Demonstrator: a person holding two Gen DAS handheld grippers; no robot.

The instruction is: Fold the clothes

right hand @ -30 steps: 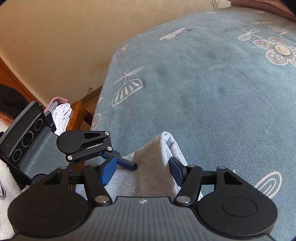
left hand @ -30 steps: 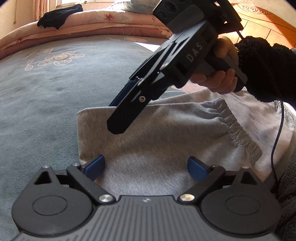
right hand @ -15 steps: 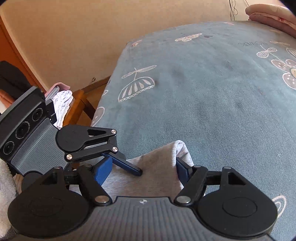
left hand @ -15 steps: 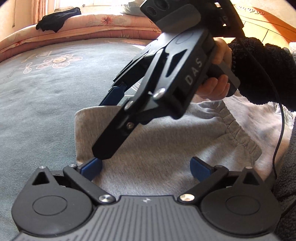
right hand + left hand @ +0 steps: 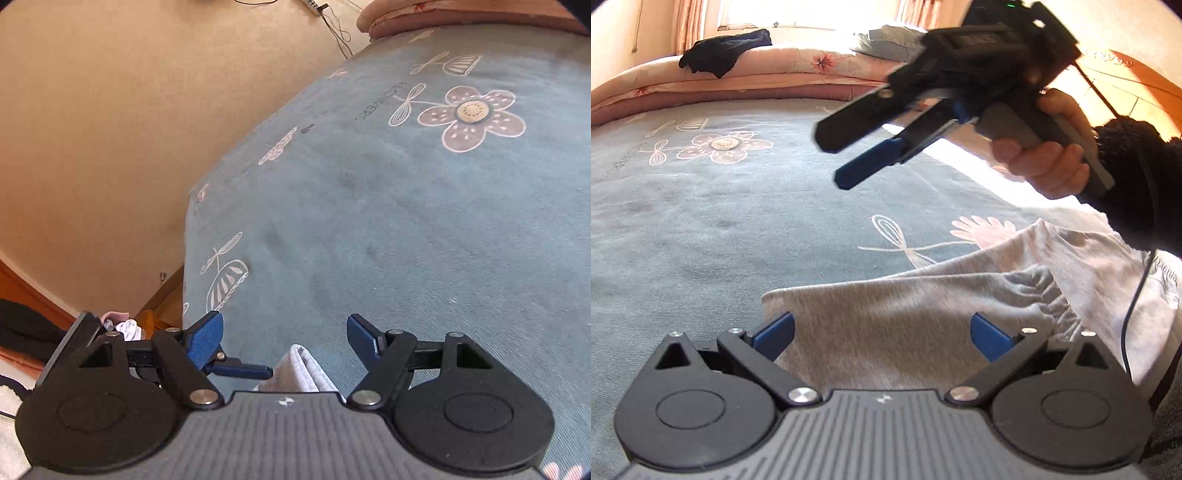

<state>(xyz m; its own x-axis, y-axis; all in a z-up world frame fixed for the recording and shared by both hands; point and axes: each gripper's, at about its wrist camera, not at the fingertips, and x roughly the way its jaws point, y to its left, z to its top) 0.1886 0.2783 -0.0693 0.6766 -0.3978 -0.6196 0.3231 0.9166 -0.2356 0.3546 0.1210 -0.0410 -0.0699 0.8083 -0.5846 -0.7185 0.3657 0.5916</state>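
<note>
Grey sweatpants [image 5: 923, 306] lie folded on the blue flowered bedspread [image 5: 738, 221], their elastic waistband at the right. My left gripper [image 5: 882, 336] hovers low over the near part of the fabric, open, its blue pads apart and gripping nothing. My right gripper [image 5: 836, 160], held by a hand [image 5: 1049, 162] in a black fleece sleeve, hangs well above the bed, open and empty. In the right wrist view the right gripper [image 5: 284, 339] looks down on the bedspread, with only a corner of the sweatpants [image 5: 301, 369] below it. One left gripper finger [image 5: 240, 369] shows beside that corner.
A pink quilt [image 5: 794, 70] runs along the far side with a black garment [image 5: 727, 48] on it. A wooden headboard [image 5: 1126, 85] stands at the right. The bed's edge [image 5: 188, 236] drops to a beige floor. White clothes [image 5: 127, 328] lie on wooden furniture beside it.
The right gripper has lifted off the sweatpants, risen and rolled, and now points out over the bed. The left gripper has drawn back a little. The sweatpants stay flat.
</note>
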